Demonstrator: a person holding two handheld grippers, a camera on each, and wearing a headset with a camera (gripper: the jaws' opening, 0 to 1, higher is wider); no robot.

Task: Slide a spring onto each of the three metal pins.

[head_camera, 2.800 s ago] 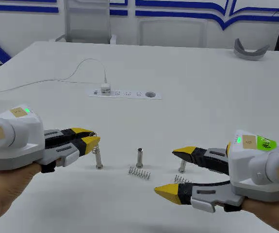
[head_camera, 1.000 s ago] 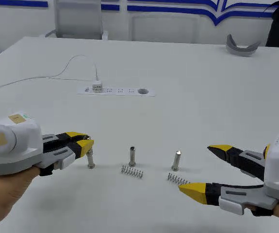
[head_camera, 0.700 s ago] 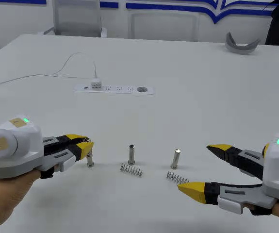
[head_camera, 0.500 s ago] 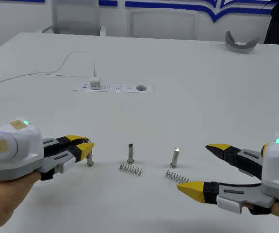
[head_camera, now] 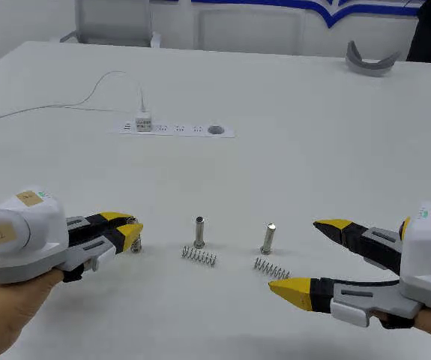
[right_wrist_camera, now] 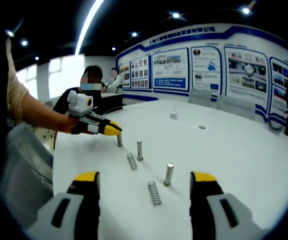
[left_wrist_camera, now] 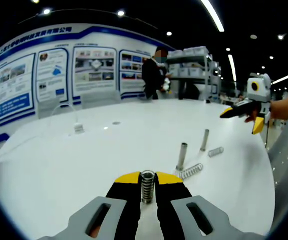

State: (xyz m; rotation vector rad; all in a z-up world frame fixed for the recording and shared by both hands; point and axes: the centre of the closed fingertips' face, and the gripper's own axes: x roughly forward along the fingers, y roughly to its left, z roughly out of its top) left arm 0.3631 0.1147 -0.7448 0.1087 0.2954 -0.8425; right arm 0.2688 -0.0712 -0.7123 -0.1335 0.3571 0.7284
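Versus 2.8 s back: left gripper (head_camera: 131,225) is now sitting lower over the left pin (head_camera: 136,246), with only the pin's foot peeking out below the yellow tips, and right gripper (head_camera: 296,253) is sitting farther right, clear of the right pin (head_camera: 268,238) it was bracketing. Left jaws are clamping the held spring (left_wrist_camera: 147,186), which is standing upright between the tips in line with the left pin. Left gripper is lying near level, pointing right, low over the white table (head_camera: 275,150). Right gripper is pointing left, jaws wide apart and gripping nothing. Middle pin (head_camera: 199,231) and right pin are standing bare, each with a loose spring lying just in front: middle spring (head_camera: 199,256), right spring (head_camera: 270,268).
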